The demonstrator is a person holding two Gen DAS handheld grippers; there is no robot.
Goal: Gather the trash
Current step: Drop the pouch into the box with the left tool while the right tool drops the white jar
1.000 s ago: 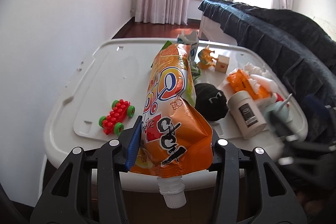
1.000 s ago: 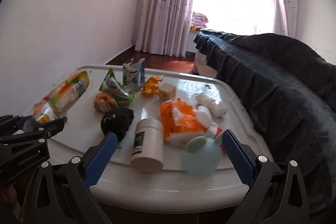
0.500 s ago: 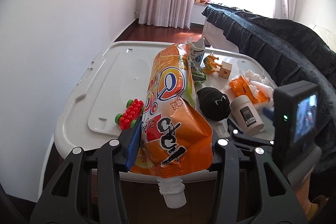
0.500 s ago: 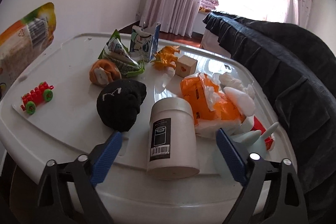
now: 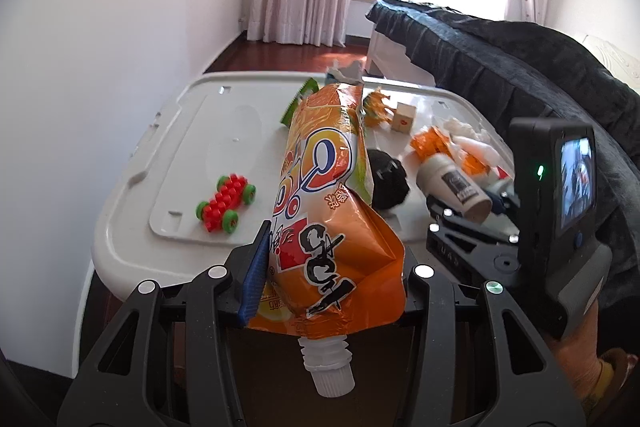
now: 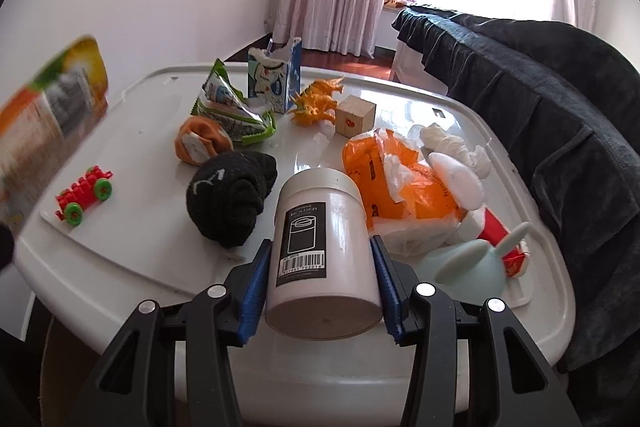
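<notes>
My left gripper (image 5: 330,283) is shut on an orange drink pouch (image 5: 324,211), spout down, held off the near edge of the white table (image 5: 132,227). The pouch also shows blurred at the left of the right wrist view (image 6: 48,107). My right gripper (image 6: 320,287) is shut on a white cylindrical jar (image 6: 320,251) lying on its side at the table's near edge; the jar also shows in the left wrist view (image 5: 452,183). Other litter lies behind: an orange plastic bag (image 6: 400,183), a green snack wrapper (image 6: 228,107), a torn milk carton (image 6: 276,75), crumpled tissue (image 6: 452,143).
A black sock ball (image 6: 232,195), a red toy car (image 6: 84,195), a wooden cube (image 6: 354,115), an orange toy dinosaur (image 6: 316,99) and a pale green funnel (image 6: 472,263) lie on the table. A dark sofa (image 6: 560,99) runs along the right. A white wall stands left.
My right gripper moved forward and closed on the white jar. My left gripper drew back from the table with the pouch still in it.
</notes>
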